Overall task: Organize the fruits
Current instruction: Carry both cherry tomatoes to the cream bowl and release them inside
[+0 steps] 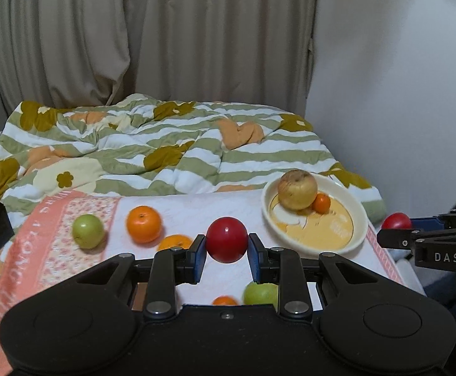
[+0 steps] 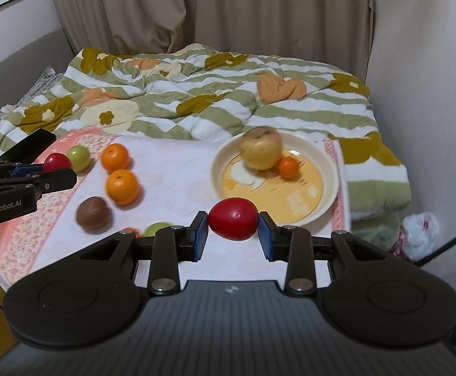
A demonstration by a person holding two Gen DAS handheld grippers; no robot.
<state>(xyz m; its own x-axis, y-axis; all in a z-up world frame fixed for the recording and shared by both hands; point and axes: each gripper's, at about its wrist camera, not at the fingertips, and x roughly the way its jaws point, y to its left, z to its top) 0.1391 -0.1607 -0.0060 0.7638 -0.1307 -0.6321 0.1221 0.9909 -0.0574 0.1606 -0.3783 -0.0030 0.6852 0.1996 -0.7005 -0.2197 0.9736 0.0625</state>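
Round red fruit [image 1: 226, 240] pinched between left fingers [image 1: 198, 252] — lifted.

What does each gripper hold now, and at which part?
The left gripper holds a round red fruit by its two sides. The right gripper holds an oval red fruit by its two ends.

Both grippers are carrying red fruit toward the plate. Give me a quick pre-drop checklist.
1. Left gripper shut on round red fruit: ok.
2. Right gripper shut on oval red fruit: ok.
3. Plate has bare space in front: ok.
4. Yellow apple and small orange sit at the plate's back: ok.
5. Grippers apart from each other: ok.
6. Apple steady: cannot tell, blurred.
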